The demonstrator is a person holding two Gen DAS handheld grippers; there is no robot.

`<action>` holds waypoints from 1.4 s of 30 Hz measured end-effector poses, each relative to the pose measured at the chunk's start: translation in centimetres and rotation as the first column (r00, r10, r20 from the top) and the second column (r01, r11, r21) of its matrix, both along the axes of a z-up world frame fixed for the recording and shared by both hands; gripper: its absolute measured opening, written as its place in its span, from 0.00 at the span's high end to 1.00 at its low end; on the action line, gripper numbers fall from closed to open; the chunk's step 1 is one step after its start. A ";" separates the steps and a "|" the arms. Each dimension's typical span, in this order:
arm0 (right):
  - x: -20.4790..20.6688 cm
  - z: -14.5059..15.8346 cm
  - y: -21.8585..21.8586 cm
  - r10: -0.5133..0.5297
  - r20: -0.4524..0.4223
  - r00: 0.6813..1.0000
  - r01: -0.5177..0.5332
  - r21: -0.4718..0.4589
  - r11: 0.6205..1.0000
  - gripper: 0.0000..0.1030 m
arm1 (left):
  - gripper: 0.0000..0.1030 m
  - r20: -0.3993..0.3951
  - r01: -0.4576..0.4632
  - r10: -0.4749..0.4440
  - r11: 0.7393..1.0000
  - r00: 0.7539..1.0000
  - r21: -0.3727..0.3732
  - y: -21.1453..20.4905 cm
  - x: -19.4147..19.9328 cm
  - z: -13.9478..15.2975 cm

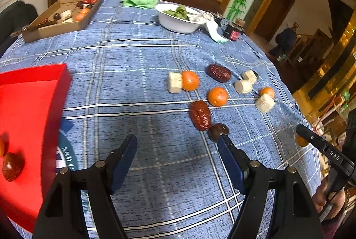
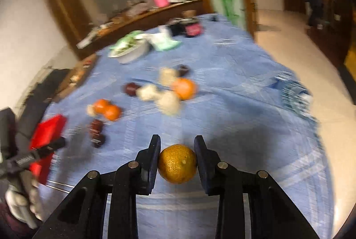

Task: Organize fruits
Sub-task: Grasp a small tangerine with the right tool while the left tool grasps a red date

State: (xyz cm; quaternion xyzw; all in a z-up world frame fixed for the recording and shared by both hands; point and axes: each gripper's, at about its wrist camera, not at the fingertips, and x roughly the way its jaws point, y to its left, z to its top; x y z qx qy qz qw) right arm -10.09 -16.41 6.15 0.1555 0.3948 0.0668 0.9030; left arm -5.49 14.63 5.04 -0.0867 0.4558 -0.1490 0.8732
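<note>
My left gripper [image 1: 178, 138] is open and empty above the blue plaid tablecloth [image 1: 133, 83]. Its right fingertip is next to a dark brown fruit [image 1: 218, 131]. Beyond lie two red dates [image 1: 200, 115] [image 1: 219, 73], oranges [image 1: 190, 80] [image 1: 217, 96] [image 1: 267, 92] and pale cut chunks [image 1: 175, 82] [image 1: 264, 103]. A red tray [image 1: 29, 105] at the left holds a red date [image 1: 12, 166]. My right gripper [image 2: 177, 145] is shut on an orange [image 2: 177, 164] above the cloth; it also shows at the right edge of the left wrist view [image 1: 311, 136].
A white bowl of greens [image 1: 178, 17], a green cloth [image 1: 141, 1], a dark jar [image 1: 232, 31] and a cardboard box with fruit [image 1: 62, 16] stand at the far side. The table edge drops off at the right. The right wrist view is motion-blurred.
</note>
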 end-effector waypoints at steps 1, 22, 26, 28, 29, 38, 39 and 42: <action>0.6 0.2 1.0 0.026 0.011 1.000 -0.027 0.015 1.000 0.67 | 0.28 -0.002 -0.011 0.011 1.000 1.000 -0.020 0.5 0.0 0.2; 3.9 -3.1 3.7 0.084 0.024 0.996 -0.086 0.164 0.983 0.67 | 0.47 -0.021 0.058 -0.058 0.998 0.998 0.012 -4.3 6.0 -2.3; 3.9 -3.1 4.0 0.098 0.026 0.995 -0.101 0.153 0.983 0.67 | 0.52 -0.007 0.088 -0.088 0.993 0.996 0.082 -6.1 6.4 -3.5; 3.9 -3.1 4.1 0.102 0.023 0.995 -0.104 0.147 0.984 0.67 | 0.71 0.005 0.108 -0.109 0.987 0.994 0.115 -6.7 6.2 -3.6; 4.0 -3.1 4.1 0.103 0.021 0.994 -0.105 0.145 0.984 0.67 | 0.72 0.008 0.112 -0.114 0.987 0.993 0.118 -6.8 6.2 -3.7; 4.2 -3.2 4.2 0.111 0.023 0.994 -0.113 0.137 0.984 0.67 | 0.73 0.067 0.065 -0.068 0.997 0.995 0.046 -3.8 3.7 -1.2; 4.2 -3.2 4.2 0.110 0.021 0.994 -0.112 0.137 0.984 0.67 | 0.73 0.080 0.053 -0.055 0.998 0.995 0.027 -2.9 3.1 -0.5; 4.2 -3.3 4.0 0.097 0.017 0.995 -0.099 0.138 0.985 0.68 | 0.72 0.105 0.017 -0.013 0.999 0.994 -0.035 0.2 1.5 1.1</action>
